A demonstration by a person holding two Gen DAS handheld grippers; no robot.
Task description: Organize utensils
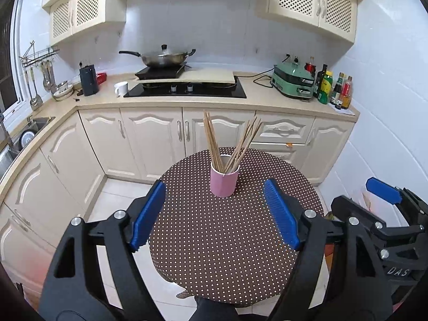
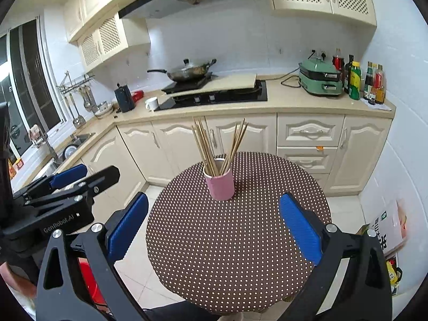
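Observation:
A pink cup (image 1: 224,182) (image 2: 220,186) stands upright at the far side of a round table with a brown polka-dot cloth (image 1: 230,246) (image 2: 232,240). Several wooden chopsticks (image 1: 230,144) (image 2: 216,147) stand in it, fanned in two bunches. My left gripper (image 1: 215,214) is open and empty, held above the table's near half, short of the cup. My right gripper (image 2: 214,227) is open and empty, also short of the cup. The right gripper shows at the right edge of the left wrist view (image 1: 385,195); the left gripper shows at the left of the right wrist view (image 2: 72,176).
Cream kitchen cabinets (image 1: 160,136) and a counter run behind the table, with a hob and wok (image 1: 163,58), a green appliance (image 1: 293,80), bottles (image 1: 334,88) and a white mug (image 1: 121,88). A sink (image 1: 29,131) is at the left. White tiled floor surrounds the table.

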